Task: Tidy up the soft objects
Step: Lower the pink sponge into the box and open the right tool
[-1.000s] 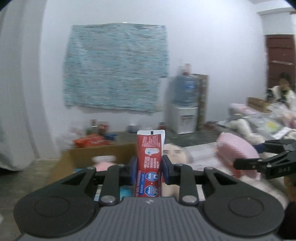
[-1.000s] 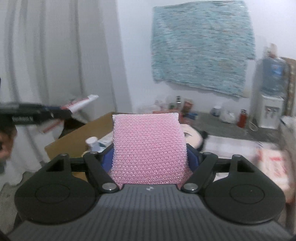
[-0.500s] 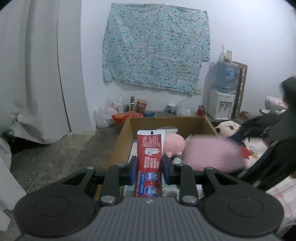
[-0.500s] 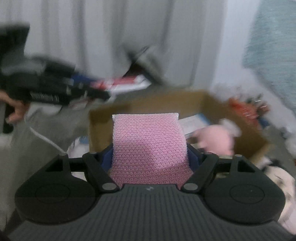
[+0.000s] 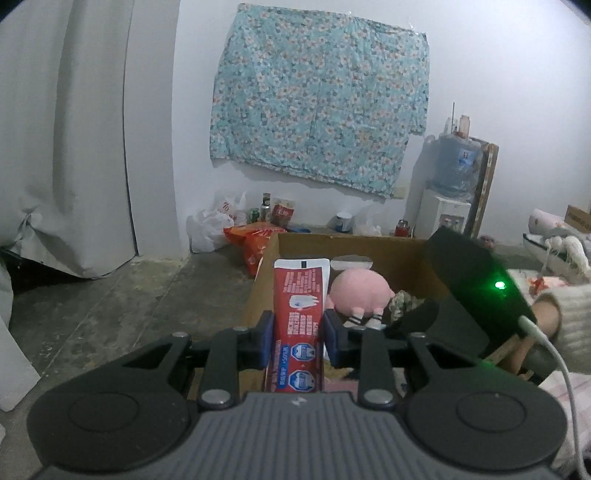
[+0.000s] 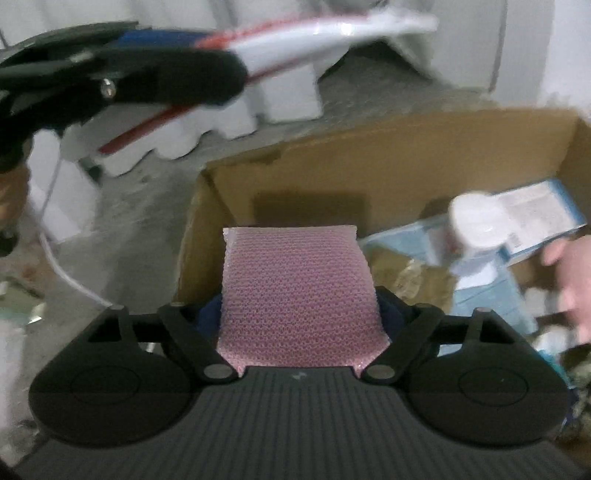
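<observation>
My left gripper is shut on a red and white toothpaste tube and holds it above the near edge of an open cardboard box. A pink plush pig lies inside the box. My right gripper is shut on a pink knitted sponge pad and hangs tilted down over the box, which holds a white bottle and blue packets. The left gripper with its tube shows blurred at the upper left of the right wrist view. The right gripper's body shows at the right of the left wrist view.
A grey curtain hangs at the left over a bare concrete floor. Plastic bags, cans and a red snack bag lie along the wall behind the box. A water dispenser stands at the back right. A patterned cloth hangs on the wall.
Both grippers have swung left and come over the cardboard box. The right gripper has tilted down into the box with the pink pad. Both holds are unchanged.
</observation>
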`<state>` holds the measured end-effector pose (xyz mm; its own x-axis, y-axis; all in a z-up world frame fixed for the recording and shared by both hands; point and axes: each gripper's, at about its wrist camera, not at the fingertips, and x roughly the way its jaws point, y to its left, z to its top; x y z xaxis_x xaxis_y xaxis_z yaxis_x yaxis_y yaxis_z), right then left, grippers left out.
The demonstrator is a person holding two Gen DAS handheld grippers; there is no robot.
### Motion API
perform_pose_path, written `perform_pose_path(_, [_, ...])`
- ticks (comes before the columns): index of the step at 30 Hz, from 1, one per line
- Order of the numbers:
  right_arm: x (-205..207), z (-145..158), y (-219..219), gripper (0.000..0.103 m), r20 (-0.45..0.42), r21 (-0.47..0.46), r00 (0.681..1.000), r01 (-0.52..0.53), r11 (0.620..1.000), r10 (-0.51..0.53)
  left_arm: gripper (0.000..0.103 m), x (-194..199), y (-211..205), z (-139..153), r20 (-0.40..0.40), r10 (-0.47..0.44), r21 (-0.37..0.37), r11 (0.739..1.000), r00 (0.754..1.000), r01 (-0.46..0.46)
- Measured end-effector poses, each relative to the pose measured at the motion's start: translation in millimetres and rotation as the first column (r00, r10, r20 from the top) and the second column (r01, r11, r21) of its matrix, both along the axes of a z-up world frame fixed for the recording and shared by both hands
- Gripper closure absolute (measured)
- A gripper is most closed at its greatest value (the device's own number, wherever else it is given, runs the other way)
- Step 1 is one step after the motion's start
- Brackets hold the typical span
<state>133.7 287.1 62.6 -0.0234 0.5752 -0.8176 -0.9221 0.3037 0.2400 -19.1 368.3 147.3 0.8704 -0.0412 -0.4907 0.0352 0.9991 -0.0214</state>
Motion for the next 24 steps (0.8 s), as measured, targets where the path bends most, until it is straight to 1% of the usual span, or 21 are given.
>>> perform_pose_path(1, [6,-2,-6,0.015,-0.013,-0.016,1.000,0.011,1.000,-0.011,0.074,-4,0,0,0.002,-0.004,0.001,1.000,1.000,0.004])
perform_pose_path(3, [11,-2,-7,0.012,-0.030,-0.042,0.999,0.014,0.999,-0.015,0.074,-5,0,1,0.006,-0.003,0.002,1.000,1.000,0.003])
perform_pose_path(5, [14,2,-11,0.010,-0.034,-0.048,0.999,0.017,0.999,-0.018,0.073,-5,0,0,0.004,-0.007,0.002,1.000,1.000,0.007])
perform_pose_path(6, [16,4,-14,0.008,-0.044,-0.044,0.999,0.022,0.999,-0.024,0.073,-8,-2,1,0.002,-0.007,0.005,1.000,1.000,0.007])
perform_pose_path(7, [21,2,-16,0.006,-0.061,-0.043,0.998,0.029,0.999,-0.031,0.073,-9,-2,1,0.002,-0.006,0.006,1.000,1.000,0.006])
perform_pose_path(9, [23,1,-21,0.006,-0.115,-0.044,0.992,0.041,0.998,-0.046,0.073,-10,-3,2,-0.002,-0.011,0.006,1.000,1.000,0.011])
perform_pose_path(10, [24,-2,-25,0.014,-0.133,-0.049,0.989,0.052,0.997,-0.058,0.073,-11,-3,2,-0.005,-0.012,0.006,1.000,1.000,0.012])
perform_pose_path(11, [27,-5,-27,0.029,-0.152,-0.061,0.985,0.069,0.996,-0.077,0.073,-12,-3,1,-0.009,-0.014,0.006,1.000,1.000,0.014])
perform_pose_path(12, [28,-6,-28,0.064,-0.168,-0.074,0.982,0.077,0.994,-0.088,0.073,-12,-4,0,-0.015,-0.017,0.008,1.000,1.000,0.018])
perform_pose_path(13, [26,-6,-29,0.077,-0.119,-0.105,0.987,0.094,0.990,-0.107,0.073,-12,-5,-1,-0.021,-0.021,0.010,1.000,1.000,0.021])
perform_pose_path(14, [28,-9,-28,0.077,-0.103,-0.122,0.989,0.092,0.988,-0.105,0.073,-10,-6,-3,-0.029,-0.024,0.013,1.000,0.999,0.025])
perform_pose_path(16, [37,-14,-30,0.077,-0.162,-0.127,0.975,0.131,0.983,-0.151,0.073,-5,-7,-7,-0.057,-0.035,0.014,0.999,0.998,0.036])
perform_pose_path(17, [38,-15,-31,0.077,-0.173,-0.125,0.972,0.137,0.983,-0.158,0.073,-2,-7,-10,-0.073,-0.042,0.015,0.999,0.996,0.043])
perform_pose_path(19, [37,-17,-27,0.078,-0.162,-0.128,0.976,0.127,0.984,-0.147,0.074,5,-8,-15,-0.103,-0.056,0.024,0.998,0.993,0.059])
perform_pose_path(21, [32,-21,-18,0.078,-0.126,-0.152,0.984,0.107,0.983,-0.127,0.074,9,-9,-20,-0.119,-0.060,0.031,0.997,0.991,0.064])
perform_pose_path(24, [29,-29,-11,0.079,-0.112,-0.176,0.986,0.100,0.979,-0.121,0.074,15,-7,-23,-0.134,-0.067,0.020,0.997,0.989,0.070])
